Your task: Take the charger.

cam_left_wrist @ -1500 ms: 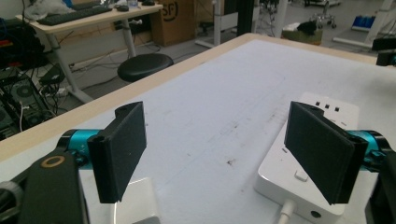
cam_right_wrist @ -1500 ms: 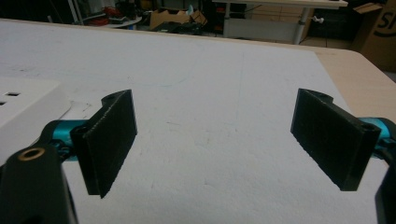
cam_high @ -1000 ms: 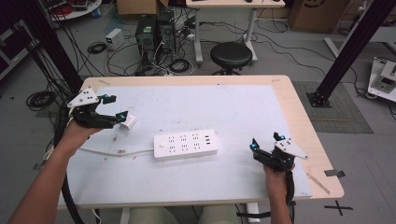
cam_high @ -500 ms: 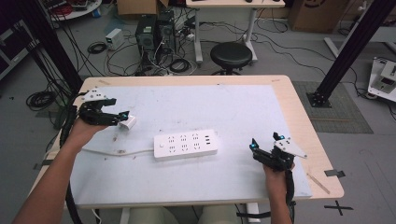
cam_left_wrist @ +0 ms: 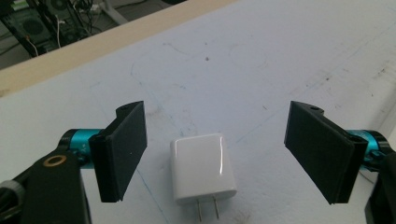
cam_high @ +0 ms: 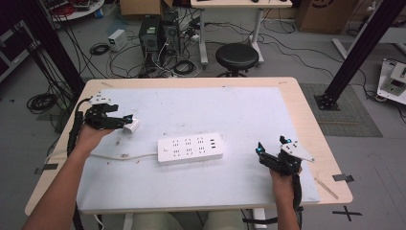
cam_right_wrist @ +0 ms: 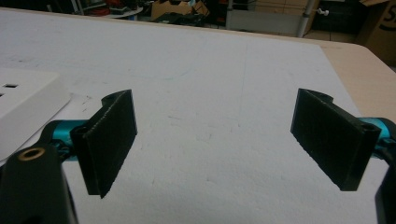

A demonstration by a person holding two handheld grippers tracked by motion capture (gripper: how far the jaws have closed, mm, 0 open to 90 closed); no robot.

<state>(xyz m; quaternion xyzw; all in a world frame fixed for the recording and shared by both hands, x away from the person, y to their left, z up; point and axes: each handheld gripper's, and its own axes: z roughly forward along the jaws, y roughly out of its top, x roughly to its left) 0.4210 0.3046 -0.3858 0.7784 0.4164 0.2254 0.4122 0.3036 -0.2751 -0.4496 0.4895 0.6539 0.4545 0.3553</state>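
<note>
A white USB charger (cam_left_wrist: pixel 202 167) is straddled by the wide-open, empty left gripper (cam_left_wrist: pixel 219 156) at the table's left.
The power strip (cam_high: pixel 190 148) lies mid-table; the right gripper (cam_high: pixel 273 152), spread and empty, is held right of it. The glossy charger could be nudged aside if the jaws are closed off-centre.

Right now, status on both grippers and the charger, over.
Left gripper open, jaws either side of white charger, no contact. Charger flat on mat, prongs toward the camera. Right gripper open, idle beside power strip. Nothing in the way.
</note>
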